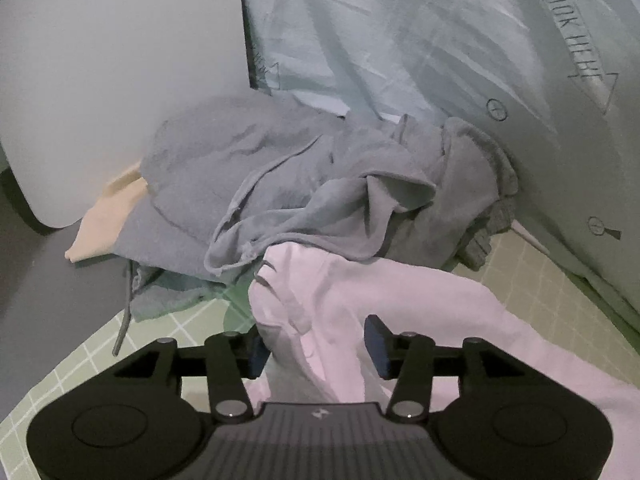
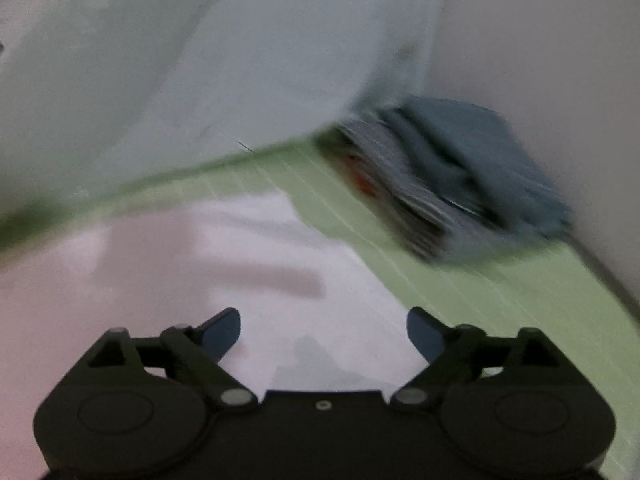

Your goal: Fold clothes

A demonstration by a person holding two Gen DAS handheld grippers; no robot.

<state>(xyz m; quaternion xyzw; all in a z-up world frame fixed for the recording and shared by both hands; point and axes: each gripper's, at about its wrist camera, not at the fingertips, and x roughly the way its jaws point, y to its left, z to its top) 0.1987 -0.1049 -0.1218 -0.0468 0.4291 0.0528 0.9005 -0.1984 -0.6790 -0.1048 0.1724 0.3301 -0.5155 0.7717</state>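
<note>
A white garment (image 1: 400,300) lies rumpled on the green checked sheet (image 1: 80,360). One bunched fold of it stands up between the fingers of my left gripper (image 1: 318,350). The jaws are about half apart, and the pads do not clearly press the cloth. Beyond it sits a heap of grey clothes (image 1: 280,184). The right wrist view is blurred by motion. There my right gripper (image 2: 324,336) hangs wide open over the flat white garment (image 2: 160,272), with nothing between its fingers.
A pale blue quilt (image 1: 400,40) with a carrot print rises behind the heap. A cream cloth (image 1: 104,220) pokes out at the heap's left, by a white panel (image 1: 100,80). A stack of blue and striped clothes (image 2: 460,176) sits at the sheet's (image 2: 500,292) far right corner.
</note>
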